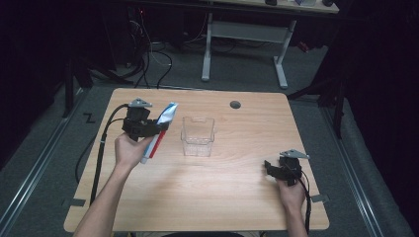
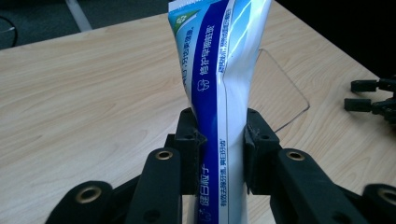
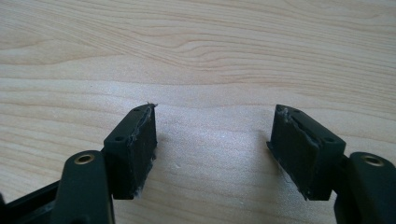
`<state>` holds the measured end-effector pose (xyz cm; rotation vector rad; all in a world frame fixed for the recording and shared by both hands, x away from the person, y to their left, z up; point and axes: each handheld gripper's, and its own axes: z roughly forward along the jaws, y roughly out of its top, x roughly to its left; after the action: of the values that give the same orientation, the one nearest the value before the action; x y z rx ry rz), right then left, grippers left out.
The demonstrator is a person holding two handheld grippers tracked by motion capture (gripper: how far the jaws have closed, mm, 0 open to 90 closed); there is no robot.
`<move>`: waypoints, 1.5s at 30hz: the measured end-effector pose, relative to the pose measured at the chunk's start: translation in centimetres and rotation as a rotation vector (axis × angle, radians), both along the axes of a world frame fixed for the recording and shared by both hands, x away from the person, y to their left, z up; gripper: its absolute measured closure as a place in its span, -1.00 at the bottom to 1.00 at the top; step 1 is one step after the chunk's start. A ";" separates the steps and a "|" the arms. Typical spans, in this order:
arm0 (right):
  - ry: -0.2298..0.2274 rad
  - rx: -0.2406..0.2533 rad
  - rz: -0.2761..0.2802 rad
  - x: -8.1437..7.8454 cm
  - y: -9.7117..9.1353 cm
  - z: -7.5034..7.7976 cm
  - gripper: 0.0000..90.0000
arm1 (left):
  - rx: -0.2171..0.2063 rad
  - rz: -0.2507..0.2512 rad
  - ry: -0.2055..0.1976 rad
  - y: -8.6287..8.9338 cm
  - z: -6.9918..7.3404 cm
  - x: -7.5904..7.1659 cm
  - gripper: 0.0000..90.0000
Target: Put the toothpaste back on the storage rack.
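A blue and white toothpaste tube (image 1: 161,129) with a red lower end is held above the table's left side, tilted, its flat end up. My left gripper (image 1: 157,127) is shut on the tube's middle; in the left gripper view the tube (image 2: 219,93) stands between both pads (image 2: 189,144). A clear plastic box (image 1: 197,136) stands open-topped just right of the tube, and its rim (image 2: 285,88) shows behind the tube. My right gripper (image 1: 270,166) rests low at the table's right front, open, nothing between its jaws (image 3: 215,140).
The wooden table (image 1: 232,197) has a round cable hole (image 1: 235,104) near its far edge. A white desk frame (image 1: 244,44) and cables lie on the floor beyond. The right gripper (image 2: 373,98) shows far off in the left gripper view.
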<state>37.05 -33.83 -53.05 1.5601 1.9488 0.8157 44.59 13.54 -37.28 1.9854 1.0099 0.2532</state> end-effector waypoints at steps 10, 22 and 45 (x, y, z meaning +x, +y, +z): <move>0.000 0.000 0.000 0.0 0.0 0.0 -0.30 | -0.028 -0.039 -0.021 -2.2 0.9 0.5 0.59; 0.000 0.000 0.000 0.0 0.0 0.0 -0.30 | -0.031 -0.065 -0.044 -4.8 1.7 1.4 0.59; 0.000 -0.001 0.002 0.0 0.0 0.0 -0.30 | -0.075 -0.088 -0.094 -9.0 3.0 3.3 0.60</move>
<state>37.04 -33.81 -53.05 1.5584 1.9505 0.8158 47.88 4.55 -34.25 1.9267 0.8580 0.2546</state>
